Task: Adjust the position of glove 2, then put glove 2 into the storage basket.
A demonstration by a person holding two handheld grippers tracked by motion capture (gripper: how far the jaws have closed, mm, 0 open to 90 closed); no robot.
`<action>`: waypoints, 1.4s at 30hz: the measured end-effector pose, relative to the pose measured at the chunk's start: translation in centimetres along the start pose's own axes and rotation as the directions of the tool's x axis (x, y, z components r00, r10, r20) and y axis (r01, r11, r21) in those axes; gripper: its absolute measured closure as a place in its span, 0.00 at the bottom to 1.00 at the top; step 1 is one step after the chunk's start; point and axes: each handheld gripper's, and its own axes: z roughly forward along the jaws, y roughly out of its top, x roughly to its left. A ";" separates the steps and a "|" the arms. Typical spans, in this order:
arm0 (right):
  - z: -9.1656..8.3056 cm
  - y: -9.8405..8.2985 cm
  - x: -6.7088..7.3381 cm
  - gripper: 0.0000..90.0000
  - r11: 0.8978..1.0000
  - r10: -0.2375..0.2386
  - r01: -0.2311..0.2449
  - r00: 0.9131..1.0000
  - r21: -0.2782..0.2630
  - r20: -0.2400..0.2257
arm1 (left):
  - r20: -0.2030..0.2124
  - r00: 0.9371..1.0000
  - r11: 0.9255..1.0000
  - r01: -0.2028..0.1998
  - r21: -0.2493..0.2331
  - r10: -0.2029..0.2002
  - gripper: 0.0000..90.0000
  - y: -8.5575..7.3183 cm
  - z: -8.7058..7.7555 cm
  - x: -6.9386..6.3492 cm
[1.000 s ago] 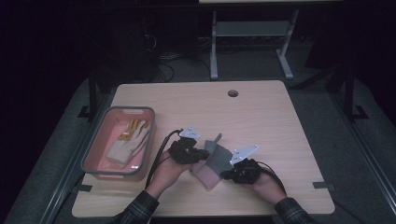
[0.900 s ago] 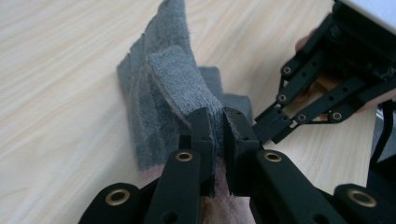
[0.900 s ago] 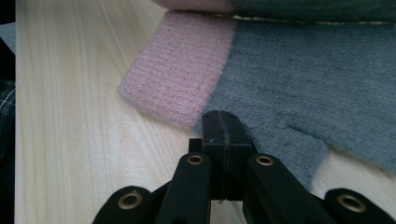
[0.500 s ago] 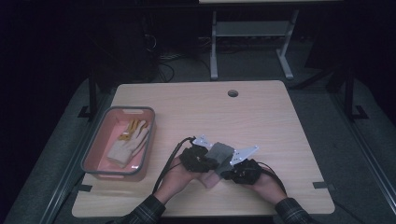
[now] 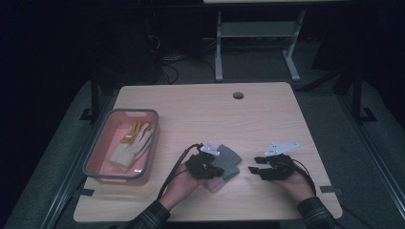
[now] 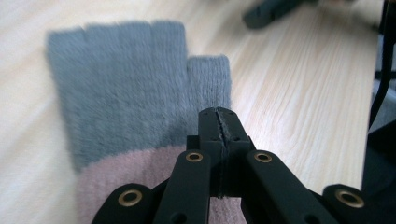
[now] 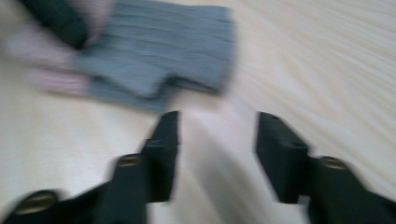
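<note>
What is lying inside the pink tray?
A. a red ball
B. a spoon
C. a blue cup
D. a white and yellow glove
D: in the high view a white glove with yellow fingers lies flat inside the pink tray at the table's left side.

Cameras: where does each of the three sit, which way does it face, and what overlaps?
High view: above the person's side, looking forward and down on the table; forearms, left gripper, right gripper, pink bin.
Left gripper view: rides the left gripper, jaws shut on the grey glove.
Right gripper view: rides the right gripper, open, jaws just opening, nothing between.
Shared: all three show the glove.
</note>
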 end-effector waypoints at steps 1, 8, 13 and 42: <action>0.0 0.0 0.0 0.50 1.000 0.000 0.000 1.000 0.000 0.000 | 0.000 1.000 1.000 0.000 0.000 0.000 0.99 0.0 0.0 0.0; 0.2 -1.3 -2.4 0.26 0.996 0.085 -0.086 0.992 0.002 0.094 | -0.011 1.000 0.999 -0.023 0.022 0.023 0.99 -0.5 -0.1 -0.1; 0.7 -1.6 -2.7 0.20 0.996 0.089 -0.092 0.985 0.013 0.146 | -0.017 0.999 0.999 -0.037 0.038 0.038 0.99 -1.3 -0.9 0.0; 1.4 -2.0 -3.2 0.13 0.995 0.099 -0.099 0.979 -0.013 0.180 | -0.071 0.982 0.983 -0.174 0.051 0.178 0.14 0.0 -0.1 2.0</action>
